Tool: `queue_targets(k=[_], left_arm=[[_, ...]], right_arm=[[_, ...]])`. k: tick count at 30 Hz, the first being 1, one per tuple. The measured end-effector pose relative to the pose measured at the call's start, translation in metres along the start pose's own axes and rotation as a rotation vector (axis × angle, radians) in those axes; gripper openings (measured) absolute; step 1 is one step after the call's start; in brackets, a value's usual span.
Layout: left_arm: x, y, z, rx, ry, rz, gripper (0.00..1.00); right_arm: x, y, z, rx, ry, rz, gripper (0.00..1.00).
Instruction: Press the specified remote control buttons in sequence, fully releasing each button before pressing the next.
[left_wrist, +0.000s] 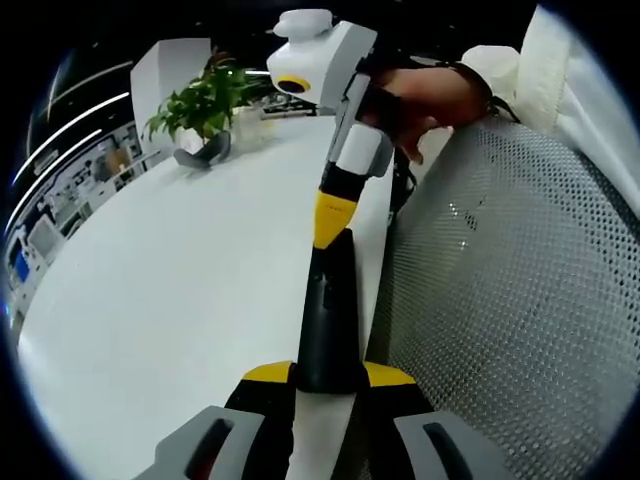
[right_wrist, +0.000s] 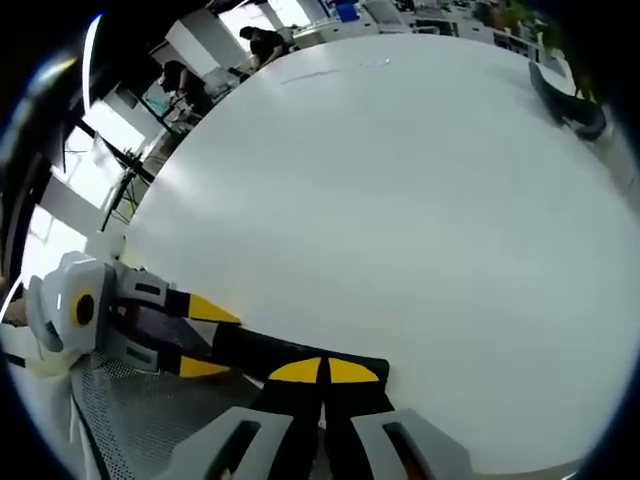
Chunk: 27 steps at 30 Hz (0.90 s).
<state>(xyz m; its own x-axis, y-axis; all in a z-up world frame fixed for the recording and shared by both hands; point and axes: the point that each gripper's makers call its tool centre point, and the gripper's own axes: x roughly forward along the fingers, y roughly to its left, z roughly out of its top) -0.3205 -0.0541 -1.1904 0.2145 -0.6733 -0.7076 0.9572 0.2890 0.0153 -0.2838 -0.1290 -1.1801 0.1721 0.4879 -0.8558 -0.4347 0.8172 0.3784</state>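
Black remote control lying at the white bench edge, beside a mesh chair back. Left tool clamped on its near end, yellow tips either side. Right tool narrow, tips together, resting on the remote's other end. Potted plant well apart, far across the bench.

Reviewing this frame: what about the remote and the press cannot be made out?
- Left gripper view: the buttons on the remote. Its face is dark and steeply foreshortened, and the right claw covers the contact spot.
- Right gripper view: the remote's near part, hidden under the right claw's shut tips; its far end sits inside the left claw.
- Left gripper view: the dark object by the potted plant, too small to identify.
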Motion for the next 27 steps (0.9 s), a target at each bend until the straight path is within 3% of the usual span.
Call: queue_targets(k=[9,11,21,27], left_arm=[[0.0003,-0.0002,0.0001,-0.001,-0.003,-0.001,0.24],[0.0003,-0.0001,0.0001,-0.001,-0.003,0.0,0.25],[0.0008,-0.0004,0.0002,-0.002,-0.005,0.0,0.25],[0.0009,-0.0005,0.0002,-0.001,-0.006,0.001,0.25]], right_arm=[[0.0026,0.0029,0.0003,-0.025,0.004,0.001,0.0],[0.0018,-0.0032,0.0021,-0.086,0.001,-0.054,0.0],[0.0066,0.0059,-0.0005,-0.193,0.025,-0.075,0.0],[0.0066,0.0045,-0.0005,-0.204,0.02,-0.081,0.0]])
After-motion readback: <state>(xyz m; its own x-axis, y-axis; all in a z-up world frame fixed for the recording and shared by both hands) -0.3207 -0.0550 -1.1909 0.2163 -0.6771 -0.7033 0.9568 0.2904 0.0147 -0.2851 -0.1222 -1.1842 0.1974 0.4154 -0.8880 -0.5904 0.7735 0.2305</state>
